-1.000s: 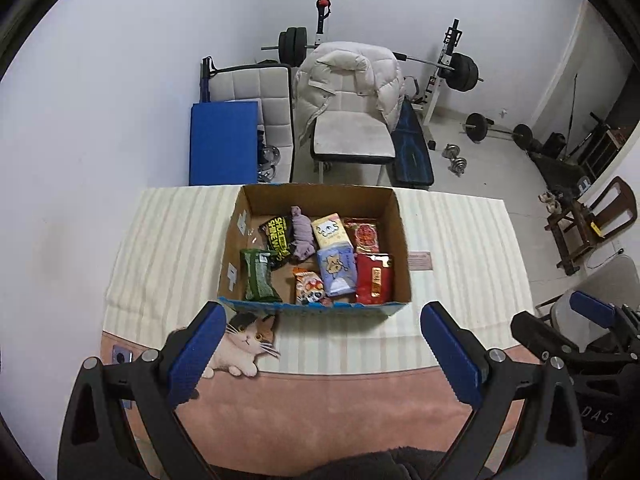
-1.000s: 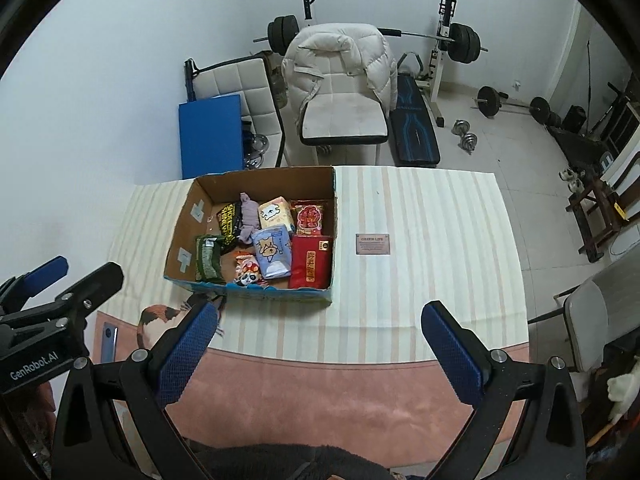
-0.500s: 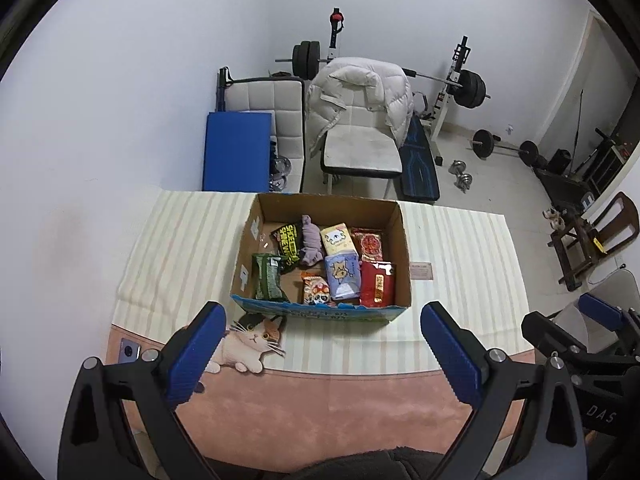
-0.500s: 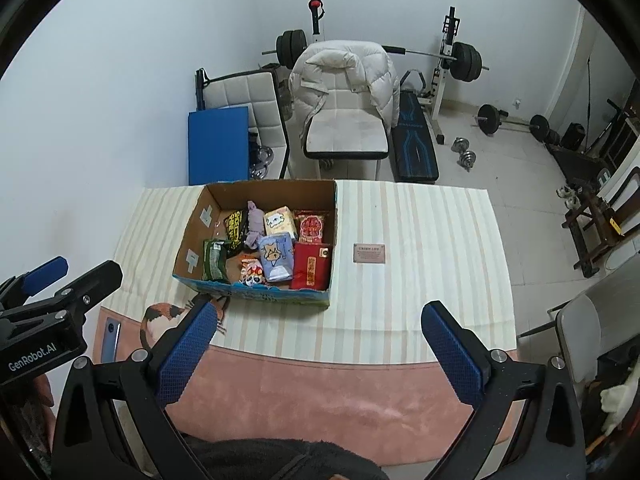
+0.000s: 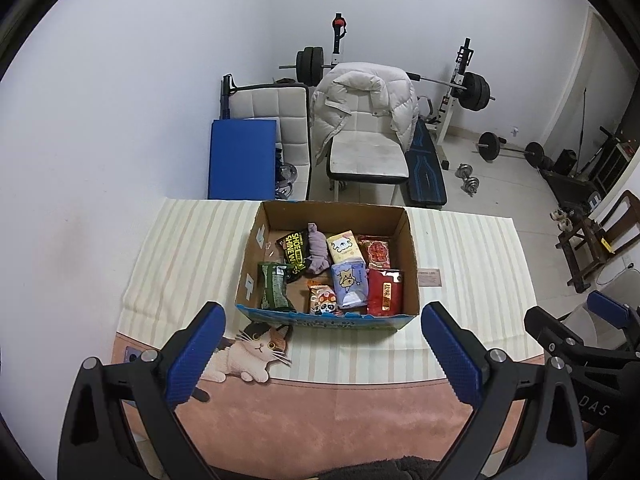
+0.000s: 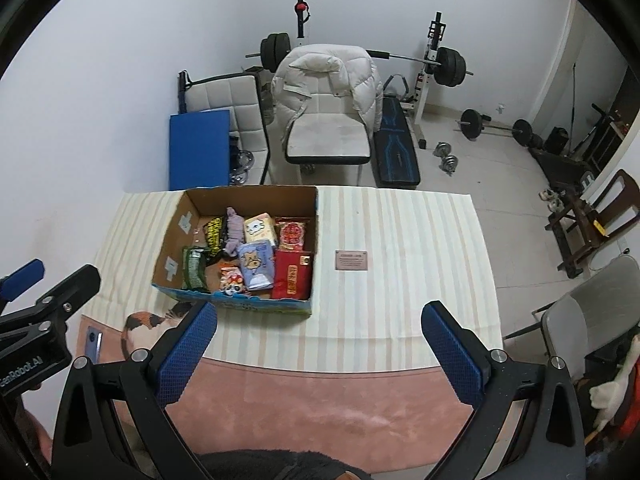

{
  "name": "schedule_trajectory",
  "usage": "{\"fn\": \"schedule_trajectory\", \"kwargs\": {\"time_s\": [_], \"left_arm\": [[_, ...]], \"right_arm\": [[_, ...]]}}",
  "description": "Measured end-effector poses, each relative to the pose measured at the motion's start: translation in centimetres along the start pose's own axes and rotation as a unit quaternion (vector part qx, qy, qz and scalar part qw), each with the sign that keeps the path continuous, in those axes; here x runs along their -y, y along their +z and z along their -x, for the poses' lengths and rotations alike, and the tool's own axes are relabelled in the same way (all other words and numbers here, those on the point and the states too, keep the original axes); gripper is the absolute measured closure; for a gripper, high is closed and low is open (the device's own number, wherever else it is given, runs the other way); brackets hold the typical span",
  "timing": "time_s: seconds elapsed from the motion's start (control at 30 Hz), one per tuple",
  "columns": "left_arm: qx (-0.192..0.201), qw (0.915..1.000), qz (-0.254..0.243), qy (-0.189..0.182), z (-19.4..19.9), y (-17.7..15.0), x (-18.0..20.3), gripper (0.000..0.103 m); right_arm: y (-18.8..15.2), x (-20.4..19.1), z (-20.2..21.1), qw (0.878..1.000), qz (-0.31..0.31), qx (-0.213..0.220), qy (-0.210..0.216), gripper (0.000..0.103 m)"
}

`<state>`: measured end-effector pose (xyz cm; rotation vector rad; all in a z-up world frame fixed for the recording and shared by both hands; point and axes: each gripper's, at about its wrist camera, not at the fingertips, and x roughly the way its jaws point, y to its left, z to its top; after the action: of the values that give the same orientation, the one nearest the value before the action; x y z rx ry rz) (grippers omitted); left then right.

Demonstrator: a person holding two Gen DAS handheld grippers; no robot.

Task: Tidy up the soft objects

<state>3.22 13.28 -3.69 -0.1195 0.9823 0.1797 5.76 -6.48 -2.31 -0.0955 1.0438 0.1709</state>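
"Grippers first, quick: what state?"

"Left gripper (image 5: 323,314) and right gripper (image 6: 321,312): both mine, both with jaws spread wide, nothing between the blue pads. They're held side by side over the near edge of the table."

"Anything changed in the last second?"

"Only my viewpoint. Both cameras eased back and tipped up a bit, so more wall and room show. Cardboard box (image 5: 332,216) and its contents look the same, and neither gripper closed."

"So where does that leave the task?"

"Can't settle it. The soft things all lie in the box, fairly tidy: red packet (image 5: 385,292), blue tissue pack (image 5: 350,282), panda snack bag (image 5: 323,300), green packet (image 5: 274,286) in the near row; black packet (image 5: 294,254), grey-purple sock roll (image 5: 317,252), yellow tissue pack (image 5: 343,246), red snack pack (image 5: 376,252) behind. That's 8 items. It fits a packed box I'm backing off from, or a full box waiting to be sorted."

"Surface?"

"Pink mat with cat print (image 5: 256,348) nearest me, then striped cloth (image 5: 472,280) under the box. 1 small card (image 6: 351,260) lies right of the box, apart from it."

"Room?"

"Beyond the table: chair with white puffer jacket (image 5: 360,96), blue pad (image 5: 242,160) against the wall, weight bench, barbell rack, dumbbells (image 5: 468,178) on the tile floor."
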Motion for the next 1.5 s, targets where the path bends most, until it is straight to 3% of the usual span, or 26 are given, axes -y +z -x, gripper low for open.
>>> {"fn": "schedule_trajectory", "kwargs": {"time_s": [1.5], "left_arm": [[0.015, 0.9997, 0.004, 0.017, 1.1, 0.3, 0.1, 0.002]], "right_arm": [[0.4, 1.0, 2.4, 0.999, -0.003, 0.039, -0.012, 0.000]]}}
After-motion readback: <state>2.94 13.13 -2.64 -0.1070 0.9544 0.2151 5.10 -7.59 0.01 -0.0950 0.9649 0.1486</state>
